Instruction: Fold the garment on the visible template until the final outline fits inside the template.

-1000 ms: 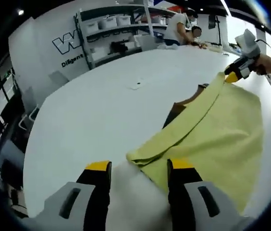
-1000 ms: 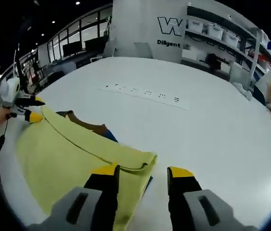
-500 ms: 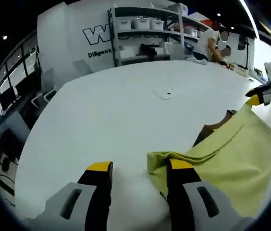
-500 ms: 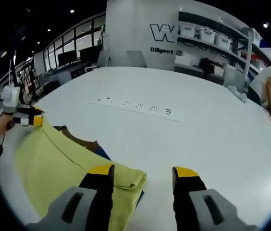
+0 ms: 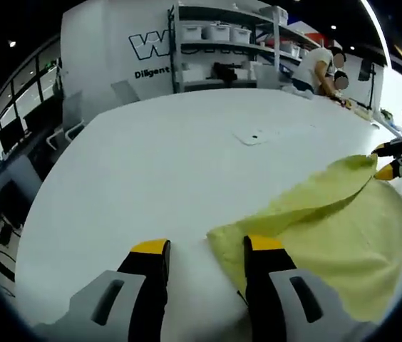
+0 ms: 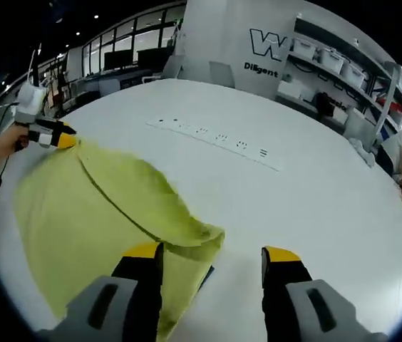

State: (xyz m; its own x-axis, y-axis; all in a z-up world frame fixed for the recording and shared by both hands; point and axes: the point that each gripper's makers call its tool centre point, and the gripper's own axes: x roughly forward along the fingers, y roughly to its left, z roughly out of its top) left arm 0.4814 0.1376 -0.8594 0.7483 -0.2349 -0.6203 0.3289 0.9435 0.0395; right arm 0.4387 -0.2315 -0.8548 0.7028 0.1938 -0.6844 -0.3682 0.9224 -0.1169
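A soft, rumpled yellow cloth garment [image 5: 329, 228] fills the lower right; bare white table [image 5: 172, 171] lies upper left. The left gripper [image 5: 199, 251] gapes wide, its right jaw at a corner. The right gripper [image 6: 211, 255] gapes too, over the folded edge.

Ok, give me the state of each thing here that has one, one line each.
yellow garment: partly folded, top layer rumpled, lying on the white table
left hand-held gripper: open, at the garment's corner
right hand-held gripper: open, at the opposite garment corner

Soft matt cloth garment [image 5: 343, 221], smooth table [image 5: 158, 164]
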